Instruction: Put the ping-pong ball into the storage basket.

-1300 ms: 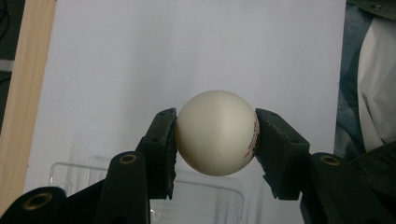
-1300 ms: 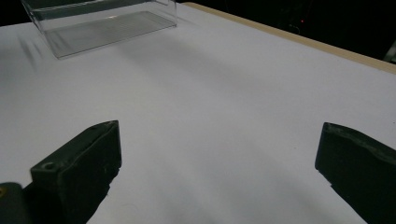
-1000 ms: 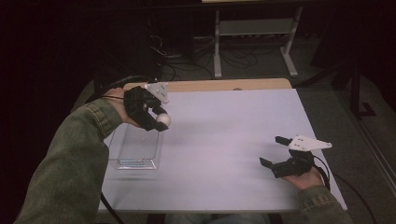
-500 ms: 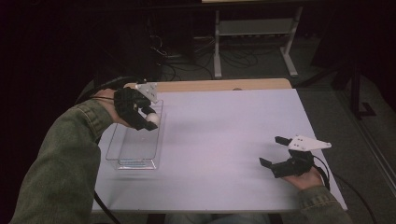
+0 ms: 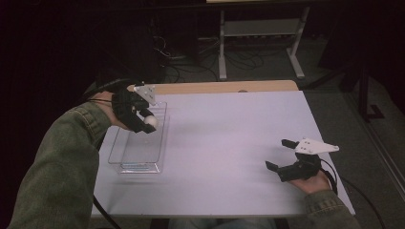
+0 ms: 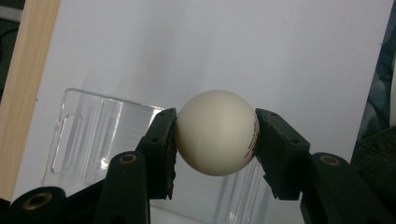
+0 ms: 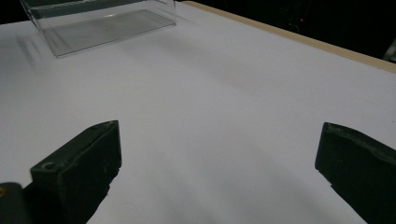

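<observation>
Gripping the white ball [image 6: 216, 132], left tongs [image 5: 149, 121] have shifted over the clear tray [image 5: 125, 153].

The red print on the white ball [image 6: 216, 132] is too small to read and partly covered by a jaw of the left gripper [image 6: 216, 140]. The ball hides part of the clear tray [image 6: 88, 135], whose near end runs off the bottom edge.

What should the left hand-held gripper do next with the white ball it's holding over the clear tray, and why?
Probably lower it a little further and then open the jaws. The left hand-held gripper is clamped on the white ball and hangs above the clear plastic tray, whose floor looks bare. Releasing low should keep the ball from bouncing out. The right hand-held gripper rests open, well away.
</observation>
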Motion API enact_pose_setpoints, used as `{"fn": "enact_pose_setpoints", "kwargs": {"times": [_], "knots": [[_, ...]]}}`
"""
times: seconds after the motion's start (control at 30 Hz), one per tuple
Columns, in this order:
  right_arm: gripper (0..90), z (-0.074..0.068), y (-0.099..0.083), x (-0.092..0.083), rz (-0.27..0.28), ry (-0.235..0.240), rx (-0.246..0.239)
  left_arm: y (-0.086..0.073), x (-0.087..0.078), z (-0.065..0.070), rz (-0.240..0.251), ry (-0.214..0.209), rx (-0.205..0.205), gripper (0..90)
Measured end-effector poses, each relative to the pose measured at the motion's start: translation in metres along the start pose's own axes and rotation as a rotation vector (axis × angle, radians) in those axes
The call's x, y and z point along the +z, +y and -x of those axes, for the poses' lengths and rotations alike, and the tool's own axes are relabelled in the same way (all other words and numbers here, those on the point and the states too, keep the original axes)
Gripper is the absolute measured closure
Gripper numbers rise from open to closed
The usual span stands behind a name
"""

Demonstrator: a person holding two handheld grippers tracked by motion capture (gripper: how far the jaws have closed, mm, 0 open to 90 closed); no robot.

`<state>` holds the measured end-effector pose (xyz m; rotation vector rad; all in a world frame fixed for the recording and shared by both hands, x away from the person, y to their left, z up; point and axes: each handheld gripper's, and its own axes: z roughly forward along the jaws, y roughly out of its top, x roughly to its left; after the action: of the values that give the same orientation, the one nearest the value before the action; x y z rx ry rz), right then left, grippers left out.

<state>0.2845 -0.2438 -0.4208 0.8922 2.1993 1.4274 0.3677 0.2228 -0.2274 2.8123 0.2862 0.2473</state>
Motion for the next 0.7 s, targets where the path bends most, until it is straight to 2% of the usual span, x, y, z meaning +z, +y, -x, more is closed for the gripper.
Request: {"fn": "enact_pose_setpoints", "kwargs": {"times": [0.33, 0.7], "knots": [[0.0, 0.0, 0.0, 0.0, -0.002, 0.0, -0.001, -0.015, 0.002, -0.003, -0.023, 0.013, 0.003, 50.7], [0.0, 0.0, 0.0, 0.0, -0.003, -0.003, -0.003, -0.033, -0.004, -0.004, -0.027, 0.026, -0.026, 50.7]]}}
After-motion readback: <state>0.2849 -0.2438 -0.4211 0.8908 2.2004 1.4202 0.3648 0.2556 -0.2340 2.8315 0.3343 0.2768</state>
